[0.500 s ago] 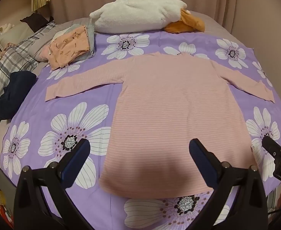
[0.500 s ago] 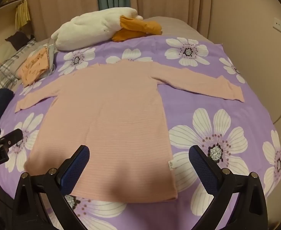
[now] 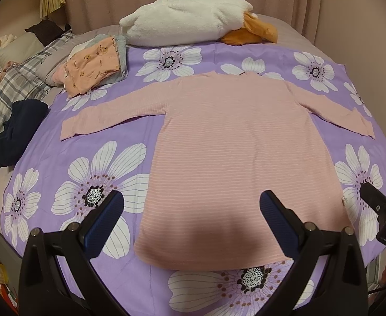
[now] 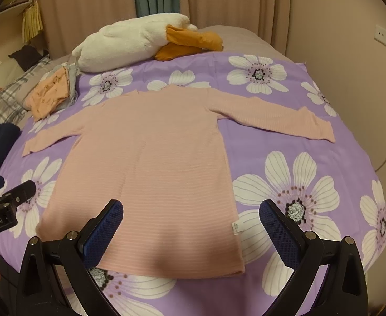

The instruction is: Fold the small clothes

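Two views, taken in turn. Left wrist view: the left tongs (image 3: 190, 208) hang open and empty above the near hem of a pink long-sleeved top (image 3: 229, 158), which lies flat in the middle of the bed (image 3: 61, 163), sleeves spread toward both side edges. A good start is probably folding one sleeve across the body. Right wrist view: the right tongs (image 4: 190, 216) are also open, holding nothing, over the hem's right corner.

Left gripper (image 3: 191, 208) and right gripper (image 4: 191, 208), jaws wide apart, tilted downward
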Motion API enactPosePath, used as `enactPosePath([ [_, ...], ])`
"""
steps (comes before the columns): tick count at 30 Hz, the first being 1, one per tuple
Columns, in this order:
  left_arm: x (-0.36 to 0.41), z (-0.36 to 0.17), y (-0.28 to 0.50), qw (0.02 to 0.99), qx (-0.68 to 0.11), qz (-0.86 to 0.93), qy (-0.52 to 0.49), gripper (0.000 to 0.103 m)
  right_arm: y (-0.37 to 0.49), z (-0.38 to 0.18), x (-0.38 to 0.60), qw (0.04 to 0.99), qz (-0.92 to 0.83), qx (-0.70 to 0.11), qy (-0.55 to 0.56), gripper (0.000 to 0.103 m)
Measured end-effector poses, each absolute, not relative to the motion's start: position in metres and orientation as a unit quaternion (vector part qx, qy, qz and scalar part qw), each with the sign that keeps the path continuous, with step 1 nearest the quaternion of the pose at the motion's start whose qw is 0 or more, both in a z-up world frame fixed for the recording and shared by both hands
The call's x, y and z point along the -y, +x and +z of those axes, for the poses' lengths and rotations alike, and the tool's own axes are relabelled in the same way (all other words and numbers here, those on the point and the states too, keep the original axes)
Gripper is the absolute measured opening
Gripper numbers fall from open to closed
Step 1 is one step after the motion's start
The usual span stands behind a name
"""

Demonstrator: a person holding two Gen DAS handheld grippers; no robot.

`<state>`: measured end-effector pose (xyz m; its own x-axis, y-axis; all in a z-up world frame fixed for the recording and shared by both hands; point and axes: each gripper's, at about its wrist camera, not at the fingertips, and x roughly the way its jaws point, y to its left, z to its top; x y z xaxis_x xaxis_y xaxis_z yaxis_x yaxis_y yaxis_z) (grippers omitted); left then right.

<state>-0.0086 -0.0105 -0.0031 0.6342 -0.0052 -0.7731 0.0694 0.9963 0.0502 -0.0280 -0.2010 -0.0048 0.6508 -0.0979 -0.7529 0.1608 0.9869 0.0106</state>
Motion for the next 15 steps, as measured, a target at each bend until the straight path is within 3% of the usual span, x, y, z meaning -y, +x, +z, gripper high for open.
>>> enactPosePath([
  [15,0.0086,0.0046,-0.0076,0.912,-0.408,-0.027,0.038,0.103,-0.0339,-0.0012,0.2027,0.926,-0.059,-0.369,0.049,0.102],
])
